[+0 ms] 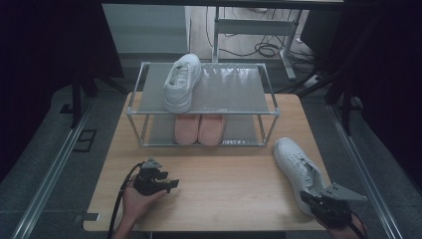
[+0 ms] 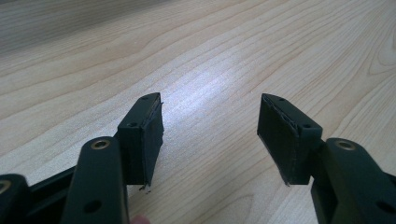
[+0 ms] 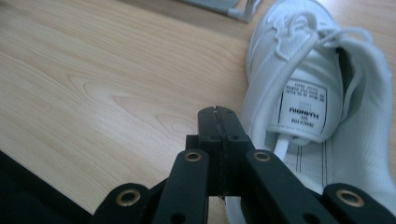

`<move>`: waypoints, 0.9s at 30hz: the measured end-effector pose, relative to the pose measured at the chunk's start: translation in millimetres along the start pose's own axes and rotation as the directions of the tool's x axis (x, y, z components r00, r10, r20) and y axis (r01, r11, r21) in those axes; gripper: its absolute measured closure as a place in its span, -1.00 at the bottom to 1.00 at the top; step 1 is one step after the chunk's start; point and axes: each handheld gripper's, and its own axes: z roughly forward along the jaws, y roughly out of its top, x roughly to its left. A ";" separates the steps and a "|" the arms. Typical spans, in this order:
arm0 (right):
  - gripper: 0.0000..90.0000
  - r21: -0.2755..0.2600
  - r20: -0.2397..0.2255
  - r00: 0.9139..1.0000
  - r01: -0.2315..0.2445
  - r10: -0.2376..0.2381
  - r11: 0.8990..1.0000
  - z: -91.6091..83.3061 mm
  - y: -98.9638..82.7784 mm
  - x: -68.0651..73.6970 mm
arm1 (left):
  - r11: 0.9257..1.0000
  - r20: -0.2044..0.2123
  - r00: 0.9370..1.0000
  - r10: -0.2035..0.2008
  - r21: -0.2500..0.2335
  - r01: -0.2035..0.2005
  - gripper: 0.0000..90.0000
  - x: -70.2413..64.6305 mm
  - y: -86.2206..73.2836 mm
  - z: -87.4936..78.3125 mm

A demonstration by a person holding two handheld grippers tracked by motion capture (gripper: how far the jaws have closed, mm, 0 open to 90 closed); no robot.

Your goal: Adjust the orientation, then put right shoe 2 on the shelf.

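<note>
A white sneaker (image 1: 296, 162) lies on the wooden table (image 1: 224, 194) at the right, toe toward the rack. In the right gripper view the sneaker (image 3: 317, 70) shows its tongue label and open collar. My right gripper (image 1: 304, 197) (image 3: 218, 116) is shut with nothing seen between its jaws, and sits right beside the shoe's heel end. My left gripper (image 1: 174, 183) (image 2: 210, 135) is open over bare wood at the table's front left, held low in a hand. A second white sneaker (image 1: 182, 79) rests on the top shelf of a metal shoe rack (image 1: 204, 112).
A pair of pink slippers (image 1: 200, 128) sits on the rack's lower shelf. The rack stands at the table's far middle, and its corner (image 3: 233, 7) is in the right gripper view. Bare wood lies between the two grippers. Dark curtains and floor rails flank the table.
</note>
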 end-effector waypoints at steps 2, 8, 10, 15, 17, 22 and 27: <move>1.00 -0.009 -0.009 1.000 0.000 0.000 1.000 -0.7 2.8 -1.4 | 1.000 0.001 1.000 0.001 0.000 -0.001 -0.09 -0.3 0.2 0.1; 0.99 -0.040 -0.036 0.999 0.000 -0.001 0.999 -2.4 17.1 -9.3 | 1.000 0.003 1.000 0.000 0.000 0.000 -0.09 -0.6 0.6 -0.3; 0.99 -0.060 -0.053 0.999 -0.007 0.004 0.998 -3.7 24.4 -13.6 | 1.000 0.004 1.000 0.000 0.001 0.000 -0.09 -0.9 0.7 -0.2; 0.99 -0.063 -0.054 0.998 0.012 -0.015 0.998 -7.6 43.4 -26.3 | 1.000 0.002 1.000 -0.004 -0.001 0.004 -0.10 -1.5 0.0 -1.5; 0.99 -0.069 -0.057 0.998 0.006 -0.010 0.998 -8.4 49.9 -34.0 | 1.000 0.001 1.000 -0.006 -0.003 0.006 -0.10 -0.8 -0.5 -2.7; 0.99 -0.055 -0.070 0.997 -0.016 0.012 0.998 -5.3 58.3 -53.3 | 1.000 0.001 1.000 -0.013 -0.008 0.013 -0.10 0.8 -0.1 -3.3; 0.98 -0.016 -0.071 0.997 -0.041 0.039 0.999 1.5 59.8 -71.5 | 1.000 0.004 1.000 -0.006 -0.003 0.006 -0.10 -0.4 1.1 -1.2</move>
